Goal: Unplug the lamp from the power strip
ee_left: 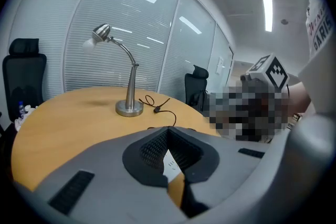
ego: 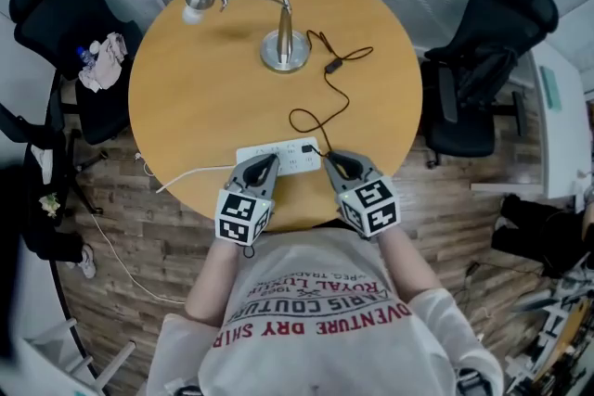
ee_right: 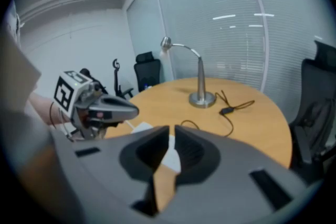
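Starting nearest: found left gripper (ego: 269, 160) and right gripper (ego: 329, 158) over the power strip (ego: 292, 160) at the worktop's (ego: 204, 107) near edge, fingers of both closed, empty. Judged the black plug (ego: 307, 148) at its right end small, rigid, snug; best pinched by the body, not the limp cord (ego: 334, 97) toward the lamp (ego: 283, 46).

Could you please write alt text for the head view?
A person's left tool and right tool, both shut and empty, point at a white power strip on a round table; a black cord links it to a metal lamp.
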`<action>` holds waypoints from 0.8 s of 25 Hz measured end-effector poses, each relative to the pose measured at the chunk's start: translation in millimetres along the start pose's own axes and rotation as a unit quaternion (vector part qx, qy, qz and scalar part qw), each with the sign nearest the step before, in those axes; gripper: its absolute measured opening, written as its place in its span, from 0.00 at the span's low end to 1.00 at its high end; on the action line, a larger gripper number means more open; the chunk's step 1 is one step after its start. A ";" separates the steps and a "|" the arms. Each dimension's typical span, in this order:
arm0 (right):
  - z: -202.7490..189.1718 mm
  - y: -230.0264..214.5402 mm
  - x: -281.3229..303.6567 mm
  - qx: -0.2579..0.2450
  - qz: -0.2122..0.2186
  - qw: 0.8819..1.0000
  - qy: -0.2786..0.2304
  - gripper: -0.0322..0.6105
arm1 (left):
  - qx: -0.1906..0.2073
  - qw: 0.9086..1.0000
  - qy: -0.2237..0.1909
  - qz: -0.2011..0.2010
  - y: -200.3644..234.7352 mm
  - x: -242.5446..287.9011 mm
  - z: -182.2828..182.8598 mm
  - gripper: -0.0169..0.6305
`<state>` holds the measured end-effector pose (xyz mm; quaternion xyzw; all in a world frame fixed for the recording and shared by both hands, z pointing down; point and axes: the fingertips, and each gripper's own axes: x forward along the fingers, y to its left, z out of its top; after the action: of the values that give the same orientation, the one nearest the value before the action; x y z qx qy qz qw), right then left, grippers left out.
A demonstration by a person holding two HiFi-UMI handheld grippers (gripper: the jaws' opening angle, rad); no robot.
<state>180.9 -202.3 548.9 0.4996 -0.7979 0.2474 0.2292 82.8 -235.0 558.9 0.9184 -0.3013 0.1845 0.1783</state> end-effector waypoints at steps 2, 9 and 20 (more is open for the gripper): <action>-3.3 1.9 8.3 -0.019 0.021 0.999 0.025 0.10 | -0.001 1.000 0.022 -0.009 -2.6 11.9 -14.4 0.07; -27.8 -1.6 45.2 -0.122 0.106 0.979 0.127 0.28 | 0.021 0.994 0.110 0.011 5.0 53.3 -58.2 0.07; -59.7 1.1 92.0 -0.282 0.194 0.905 0.253 0.31 | -0.030 0.986 0.149 0.076 30.2 78.2 -97.8 0.07</action>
<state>150.6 -227.5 651.2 0.1701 -0.8307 0.1701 0.5021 100.1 -253.0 685.2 0.8494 -0.3459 0.3228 0.2338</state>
